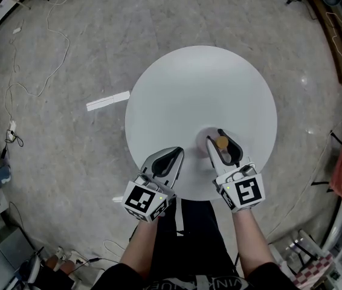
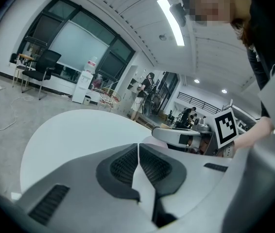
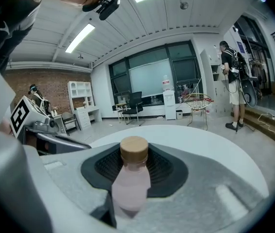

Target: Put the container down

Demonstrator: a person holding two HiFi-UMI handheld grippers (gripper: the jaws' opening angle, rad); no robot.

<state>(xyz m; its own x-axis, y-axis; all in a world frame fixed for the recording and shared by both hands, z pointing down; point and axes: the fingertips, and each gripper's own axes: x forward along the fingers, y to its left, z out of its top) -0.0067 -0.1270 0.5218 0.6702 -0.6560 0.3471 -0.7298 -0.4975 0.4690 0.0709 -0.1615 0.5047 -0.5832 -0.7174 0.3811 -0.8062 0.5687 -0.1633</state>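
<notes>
Clamping pink container (image 3: 130, 186), right claw (image 1: 216, 136) over white table (image 1: 201, 95), left claw (image 2: 138, 147) closed, grey floor (image 1: 68, 150)

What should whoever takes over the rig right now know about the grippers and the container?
Left gripper: shut, empty, at the near edge of the round table.
Right gripper: shut on the pink bottle, cap up, over the table.
Done: bottle is at the table, not released.
Left: I cannot tell whether its base touches; lower it until it rests, open the jaws, back away.
</notes>
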